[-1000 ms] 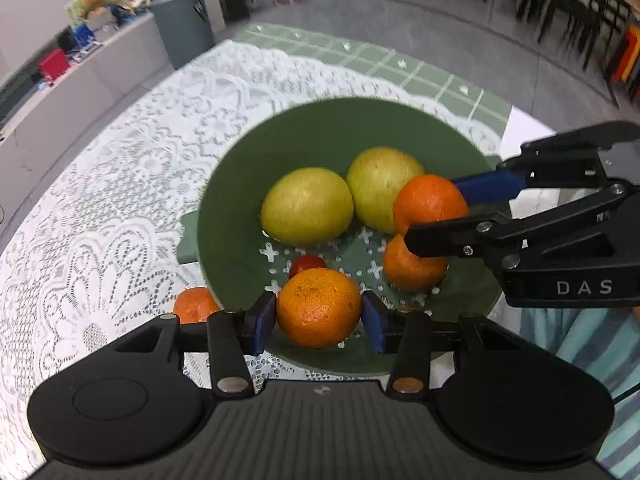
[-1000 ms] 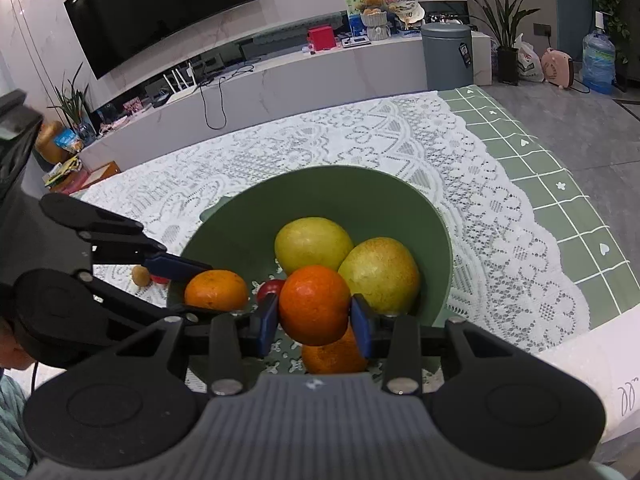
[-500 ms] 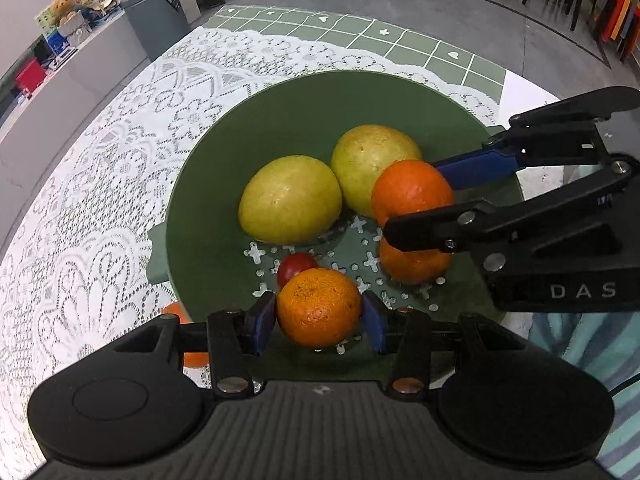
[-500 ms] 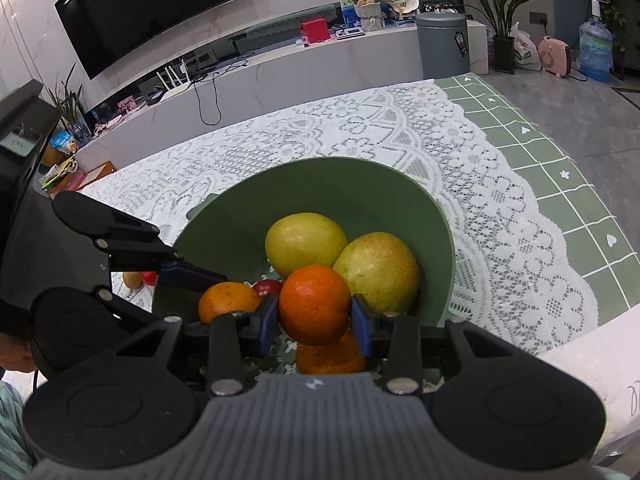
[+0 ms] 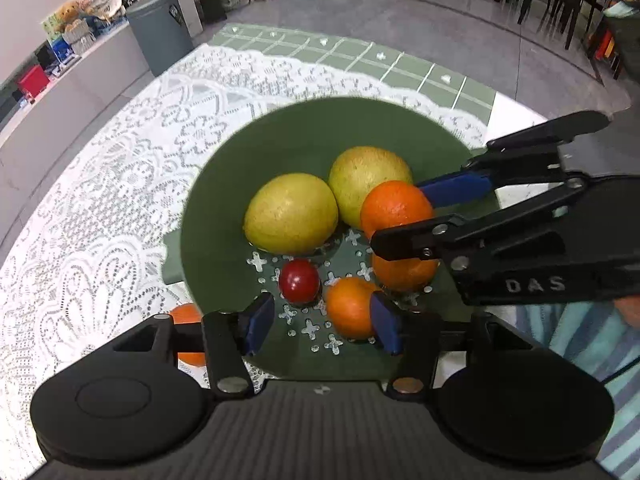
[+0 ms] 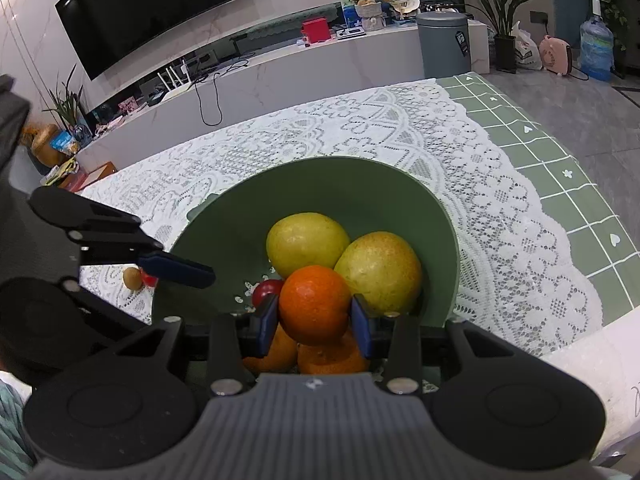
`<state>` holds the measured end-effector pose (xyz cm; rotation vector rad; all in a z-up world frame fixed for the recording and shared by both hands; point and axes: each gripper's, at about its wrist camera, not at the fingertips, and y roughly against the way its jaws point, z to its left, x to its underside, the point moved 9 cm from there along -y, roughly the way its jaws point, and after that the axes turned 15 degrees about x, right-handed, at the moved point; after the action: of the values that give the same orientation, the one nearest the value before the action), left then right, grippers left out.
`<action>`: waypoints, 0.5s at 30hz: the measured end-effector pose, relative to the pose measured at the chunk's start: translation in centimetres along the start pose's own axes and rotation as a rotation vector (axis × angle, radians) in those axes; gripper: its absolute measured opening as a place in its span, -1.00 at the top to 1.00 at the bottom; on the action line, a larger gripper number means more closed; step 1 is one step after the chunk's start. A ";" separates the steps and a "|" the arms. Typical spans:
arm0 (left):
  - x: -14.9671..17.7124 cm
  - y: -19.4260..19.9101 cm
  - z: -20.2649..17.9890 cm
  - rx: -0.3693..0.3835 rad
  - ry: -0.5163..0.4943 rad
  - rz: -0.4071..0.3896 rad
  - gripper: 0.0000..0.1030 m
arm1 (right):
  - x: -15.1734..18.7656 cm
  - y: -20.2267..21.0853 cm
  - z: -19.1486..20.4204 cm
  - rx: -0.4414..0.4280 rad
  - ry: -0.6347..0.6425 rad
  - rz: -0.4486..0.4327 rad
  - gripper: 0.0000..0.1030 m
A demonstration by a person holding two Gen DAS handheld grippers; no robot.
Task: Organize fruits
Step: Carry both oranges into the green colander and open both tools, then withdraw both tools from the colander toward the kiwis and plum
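Orange (image 6: 314, 306) pinched, right claw (image 6: 315, 323) angled downward

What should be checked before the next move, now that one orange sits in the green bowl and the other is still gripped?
1. Left gripper has let go: ok; its jaws have just been opening, and the left blue pad stands clear of the released round orange.
2. Released orange rests on the green perforated plastic bowl's floor: ok.
3. Right gripper clamps its bright orange: ok.
4. Free spot beneath it: cannot tell.
5. All fruit collected: not ok; a small orange lies outside on the white lace tablecloth.
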<state>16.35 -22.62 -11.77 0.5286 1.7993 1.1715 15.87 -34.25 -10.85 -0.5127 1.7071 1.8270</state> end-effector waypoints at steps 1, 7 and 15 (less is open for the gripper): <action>0.0 0.5 0.0 0.000 0.001 -0.014 -0.26 | 0.0 0.1 0.1 -0.012 -0.002 -0.002 0.29; 0.8 4.1 0.6 -0.025 0.066 -0.128 -0.26 | 0.2 0.3 1.5 -0.061 0.034 -0.010 0.28; 3.0 6.9 2.6 -0.078 0.222 -0.240 -0.27 | 0.7 -0.7 3.4 -0.057 0.102 0.013 0.28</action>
<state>16.26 -15.91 -7.42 0.1344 1.9332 1.1621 16.12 -30.82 -11.47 -0.6292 1.7331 1.8923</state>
